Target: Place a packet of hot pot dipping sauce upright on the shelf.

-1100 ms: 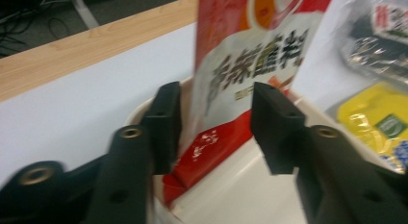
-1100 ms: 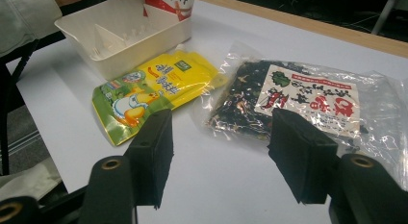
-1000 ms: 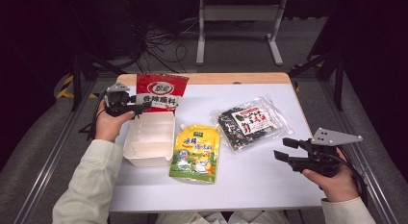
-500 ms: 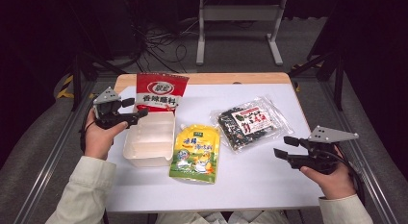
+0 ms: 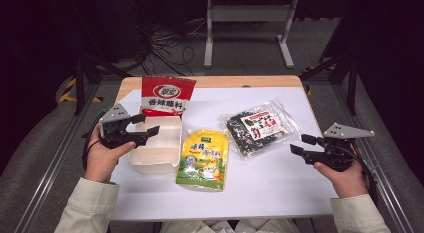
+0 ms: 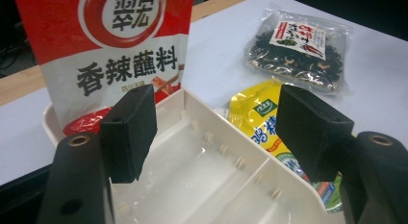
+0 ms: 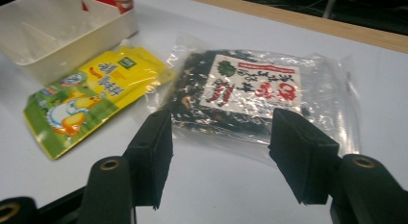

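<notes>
Left gripper [image 5: 146, 124]: jaws apart, nothing between, poised over the white tray's near-left rim.
White tray [image 5: 172, 138]: landmark, red packet [image 5: 165, 95] leaning at its far end.
Yellow pouch [image 5: 204, 155]: flat, just right of tray.
Seaweed bag [image 5: 257, 127]: farther right.
Right gripper [image 5: 301, 144]: jaws apart, empty, well right of tray, beside seaweed bag.

Reference landmark: wooden table [image 5: 225, 81].

- White sheet [image 5: 260, 188]: covers most of the table top; bare wood shows along the far edge.
- Yellow pouch [image 5: 204, 155]: lies flat on the sheet, near the table's middle.
- White metal frame [image 5: 247, 13]: on the floor beyond the table.
- Cables [image 5: 165, 43]: on the floor beyond the table's far-left corner.
</notes>
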